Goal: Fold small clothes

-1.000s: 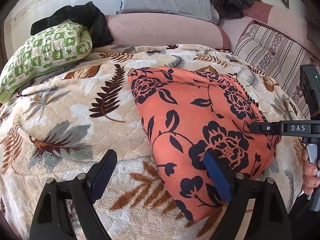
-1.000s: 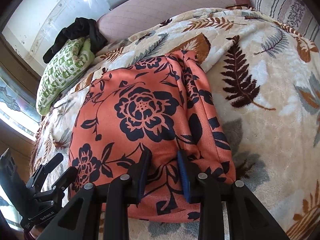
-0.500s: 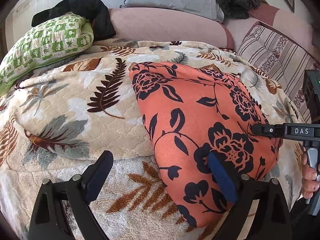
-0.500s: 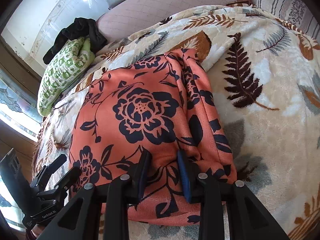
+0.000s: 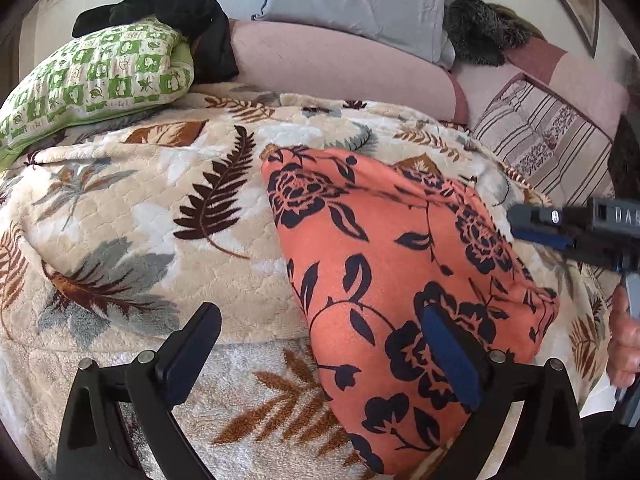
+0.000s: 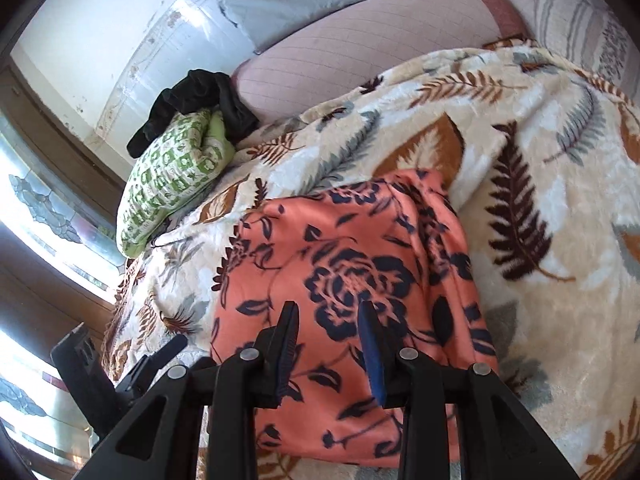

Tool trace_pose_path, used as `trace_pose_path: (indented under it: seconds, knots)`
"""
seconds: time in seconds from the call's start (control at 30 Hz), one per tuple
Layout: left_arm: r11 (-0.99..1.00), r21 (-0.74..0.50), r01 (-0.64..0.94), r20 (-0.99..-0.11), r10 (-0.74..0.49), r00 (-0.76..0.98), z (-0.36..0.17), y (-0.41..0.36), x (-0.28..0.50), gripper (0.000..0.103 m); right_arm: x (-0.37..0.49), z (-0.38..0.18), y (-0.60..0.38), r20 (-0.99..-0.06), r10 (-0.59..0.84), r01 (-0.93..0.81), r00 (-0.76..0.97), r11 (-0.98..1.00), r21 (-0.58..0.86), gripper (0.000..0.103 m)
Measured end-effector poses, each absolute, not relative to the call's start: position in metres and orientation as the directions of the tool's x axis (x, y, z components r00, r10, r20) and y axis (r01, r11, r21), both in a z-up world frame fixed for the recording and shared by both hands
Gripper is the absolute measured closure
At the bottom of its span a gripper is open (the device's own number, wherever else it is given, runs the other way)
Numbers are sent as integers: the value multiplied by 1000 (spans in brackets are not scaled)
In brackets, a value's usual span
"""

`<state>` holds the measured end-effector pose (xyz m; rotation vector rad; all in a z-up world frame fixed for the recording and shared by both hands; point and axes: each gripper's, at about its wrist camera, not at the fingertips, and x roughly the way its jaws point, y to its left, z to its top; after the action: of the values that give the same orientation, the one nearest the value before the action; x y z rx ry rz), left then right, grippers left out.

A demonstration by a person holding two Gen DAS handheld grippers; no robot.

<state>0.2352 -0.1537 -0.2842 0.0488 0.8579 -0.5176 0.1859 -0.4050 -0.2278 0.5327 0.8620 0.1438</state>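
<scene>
**Orange floral garment folded, both tools free**

Orange floral garment (image 5: 404,280) lay folded on the leaf-print blanket (image 5: 160,240) covering the bed. My left hand-held gripper (image 5: 320,360) stood wide, one finger over the cloth's near edge. My right hand-held gripper (image 6: 328,344) sat part-open above the fabric, gripping nothing. I judged one fold was done; next I'd pinch an edge for another fold.

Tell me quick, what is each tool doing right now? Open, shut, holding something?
Left tool: open wide, holding nothing, over the near edge of the orange flowered cloth.
Right tool: partly open, above the cloth, gripping nothing.
</scene>
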Motion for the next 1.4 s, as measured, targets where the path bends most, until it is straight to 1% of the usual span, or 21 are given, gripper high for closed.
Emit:
trace_pose_path:
  seconds: [0.07,0.1,0.13,0.23,0.27,0.3,0.37,0.43,0.53,0.6,0.67,0.7,0.73,0.83,0.9,1.0,1.1,1.2,1.3,1.33,1.4]
  knots:
    - [882,-143,450,-771,-384,508,-296,-159,238,3,212,-223,-390,-704,311,92,638,878,470,69]
    - [882,-161,442,-769,-393,504,-298,-157,239,2,231,-226,-383,-722,317,94,615,880,466,69]
    - [882,-181,436,-769,-403,496,-298,-155,240,2,251,-235,-380,-750,322,107,578,881,461,69]
    - [881,-195,432,-773,-409,485,-299,-153,242,2,310,-278,-377,-857,234,178,459,921,347,70]
    - [880,-200,431,-775,-411,480,-299,-153,243,2,322,-288,-379,-862,256,179,438,914,363,70]
    - [880,-209,428,-777,-415,474,-299,-153,243,2,330,-285,-381,-858,264,191,442,906,377,70]
    - [880,-219,421,-781,-417,466,-298,-153,245,2,341,-266,-378,-859,251,198,447,908,369,69]
    - [880,-223,419,-783,-418,461,-298,-154,245,2,349,-244,-362,-821,291,110,492,914,390,69]
    - [879,-236,415,-784,-425,453,-299,-153,247,2,361,-235,-332,-790,392,4,471,895,446,69]
    - [878,-232,419,-782,-424,456,-299,-154,246,2,376,-253,-310,-798,442,-36,409,882,470,69]
    - [884,-214,415,-781,-410,472,-299,-154,247,2,390,-286,-297,-843,419,-15,337,898,441,70]
    - [881,-217,421,-779,-417,469,-299,-154,248,2,391,-292,-297,-825,440,-23,354,886,463,70]
    - [879,-220,423,-780,-418,465,-299,-154,248,2,389,-289,-301,-799,460,-29,387,872,489,70]
    - [884,-197,425,-777,-405,482,-297,-157,245,2,369,-274,-318,-770,479,7,421,848,531,70]
    - [886,-177,429,-773,-395,496,-296,-158,243,2,347,-260,-328,-767,446,0,462,865,503,70]
    - [889,-163,429,-768,-387,510,-296,-159,240,2,308,-237,-350,-731,437,-11,525,862,507,70]
    - [890,-154,429,-764,-382,520,-296,-160,238,2,267,-225,-366,-728,365,14,580,889,457,70]
    - [891,-145,431,-759,-380,529,-296,-161,237,2,236,-231,-375,-761,308,56,572,910,410,70]
    - [888,-141,437,-758,-380,529,-297,-162,238,2,219,-259,-384,-794,293,101,532,909,404,70]
    - [889,-137,437,-758,-378,532,-298,-162,237,2,217,-271,-387,-788,317,104,527,897,430,70]
    - [889,-134,439,-753,-379,538,-297,-162,236,2,214,-275,-389,-768,327,94,551,890,446,70]
